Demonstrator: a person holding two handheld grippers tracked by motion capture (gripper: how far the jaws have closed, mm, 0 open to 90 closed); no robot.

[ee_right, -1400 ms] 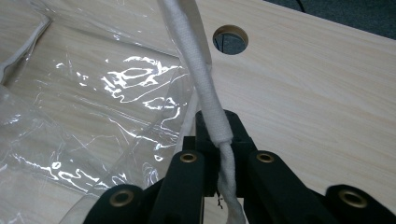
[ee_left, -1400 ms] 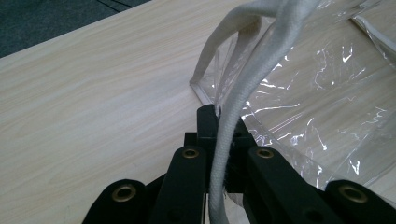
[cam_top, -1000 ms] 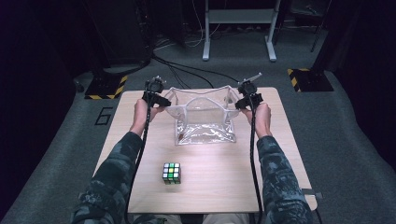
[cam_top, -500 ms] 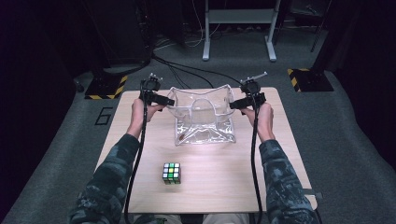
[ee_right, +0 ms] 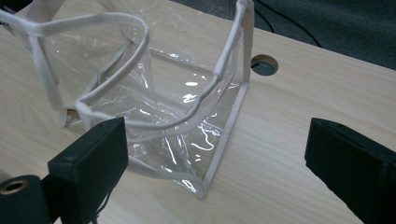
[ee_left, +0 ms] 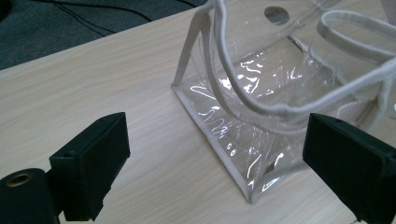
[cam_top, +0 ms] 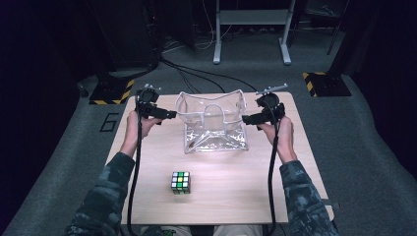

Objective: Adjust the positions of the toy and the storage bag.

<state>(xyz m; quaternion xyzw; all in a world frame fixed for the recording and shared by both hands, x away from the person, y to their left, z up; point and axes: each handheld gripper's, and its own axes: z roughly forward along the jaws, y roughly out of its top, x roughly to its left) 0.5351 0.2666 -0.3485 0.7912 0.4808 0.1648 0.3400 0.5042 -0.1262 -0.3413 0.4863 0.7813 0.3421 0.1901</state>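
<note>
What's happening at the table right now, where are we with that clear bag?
A person holds a gripper in each hand on either side of the clear bag, which stands open on the far half of the table. The left gripper and right gripper both have their jaws spread wide, beside the bag's ends and gripping nothing. A puzzle cube sits apart, nearer the person.

Clear bag (ee_left: pixel 261 116): its top and far side are cut off by the upper and right edges in the left hand-held gripper view. Cube (cam_top: pixel 180 182): sticker pattern too small to resolve in the high view.
</note>
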